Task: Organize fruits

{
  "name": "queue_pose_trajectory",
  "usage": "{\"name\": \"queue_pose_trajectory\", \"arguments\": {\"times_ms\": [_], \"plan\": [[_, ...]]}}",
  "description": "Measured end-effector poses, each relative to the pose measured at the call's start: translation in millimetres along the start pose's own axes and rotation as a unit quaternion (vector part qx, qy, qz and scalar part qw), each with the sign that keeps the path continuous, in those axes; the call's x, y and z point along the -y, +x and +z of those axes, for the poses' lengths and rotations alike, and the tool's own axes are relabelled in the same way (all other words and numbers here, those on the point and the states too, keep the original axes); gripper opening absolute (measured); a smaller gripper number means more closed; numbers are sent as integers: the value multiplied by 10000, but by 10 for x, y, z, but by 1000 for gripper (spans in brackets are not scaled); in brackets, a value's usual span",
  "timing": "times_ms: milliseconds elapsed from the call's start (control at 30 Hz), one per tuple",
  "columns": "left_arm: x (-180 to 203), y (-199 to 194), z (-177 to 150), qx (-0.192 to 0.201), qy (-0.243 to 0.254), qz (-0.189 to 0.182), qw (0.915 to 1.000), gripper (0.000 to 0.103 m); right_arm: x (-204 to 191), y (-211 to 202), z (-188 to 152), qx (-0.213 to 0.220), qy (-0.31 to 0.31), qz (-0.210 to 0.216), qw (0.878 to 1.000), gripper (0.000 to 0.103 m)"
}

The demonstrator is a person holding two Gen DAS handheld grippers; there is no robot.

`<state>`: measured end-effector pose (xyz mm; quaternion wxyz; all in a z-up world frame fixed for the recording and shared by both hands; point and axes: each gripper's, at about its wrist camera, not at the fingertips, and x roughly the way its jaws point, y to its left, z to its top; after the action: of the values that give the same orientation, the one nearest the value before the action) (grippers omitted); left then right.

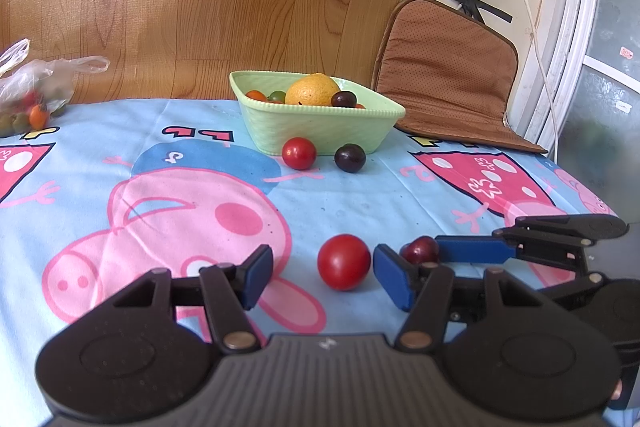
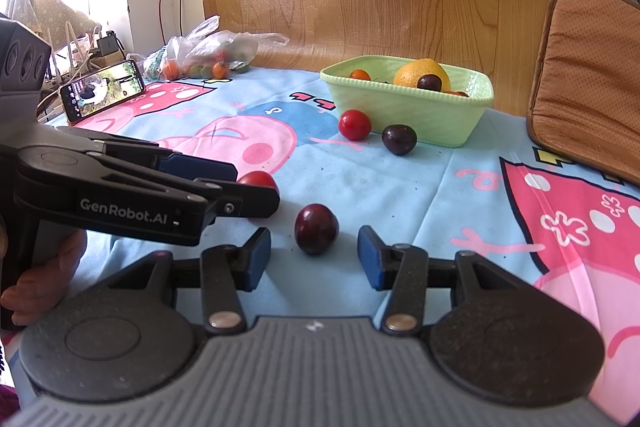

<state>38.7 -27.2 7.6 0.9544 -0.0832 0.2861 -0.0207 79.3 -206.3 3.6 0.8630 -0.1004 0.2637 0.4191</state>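
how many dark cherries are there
3: one in the green basket beside the orange, one on the cloth before the basket, one between the right gripper's open jaws. More may be hidden.

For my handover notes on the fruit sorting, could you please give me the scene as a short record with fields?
surface: cartoon tablecloth
bowl: green bowl holding an orange and small fruits
loose near bowl: red tomato, dark cherry
left gripper: open, near red tomato between its fingers, untouched
right gripper: open, dark red cherry between its fingers, untouched
far left: plastic bag of small fruits, phone
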Motion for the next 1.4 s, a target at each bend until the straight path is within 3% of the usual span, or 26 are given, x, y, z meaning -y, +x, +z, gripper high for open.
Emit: {"name": "queue_pose_trajectory", "arguments": {"times_ms": [1200,1400], "plan": [[-6,0,7,-5,3,-4,10000,57,-9,-5,4,-4,24,62,10000,55],[19,15,-17,-20,102,-49,9999,48,-13,-2,7,-2,7,45,10000,54]]}}
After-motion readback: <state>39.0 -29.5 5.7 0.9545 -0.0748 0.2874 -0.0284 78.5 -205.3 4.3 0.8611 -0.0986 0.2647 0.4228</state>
